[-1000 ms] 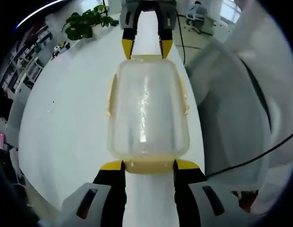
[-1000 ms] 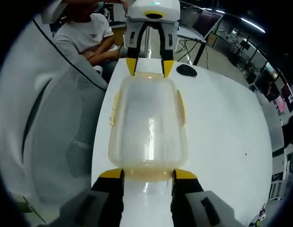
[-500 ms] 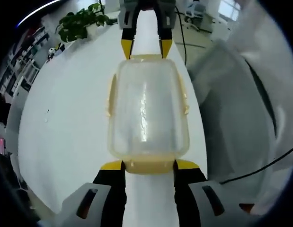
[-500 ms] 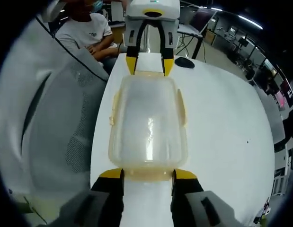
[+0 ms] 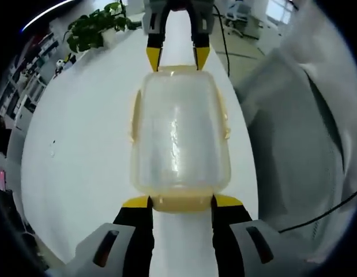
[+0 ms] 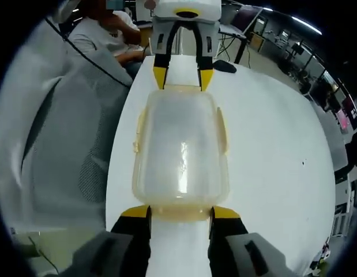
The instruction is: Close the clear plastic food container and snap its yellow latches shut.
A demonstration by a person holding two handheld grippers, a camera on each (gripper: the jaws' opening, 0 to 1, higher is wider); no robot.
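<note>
Left gripper view, container lidded, apparently held between left gripper and right gripper

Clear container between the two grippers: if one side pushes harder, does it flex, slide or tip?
The container looks thin-walled and see-through with nothing visible inside, so probably light and a bit flexible. It lies low and broad on the smooth white table, so sliding seems likelier than tipping. The left gripper and right gripper bracket opposite ends, which should limit that.

The left hand-held gripper has black jaws with yellow tips and grey shells. The right hand-held gripper looks the same. The person wears a white top.
</note>
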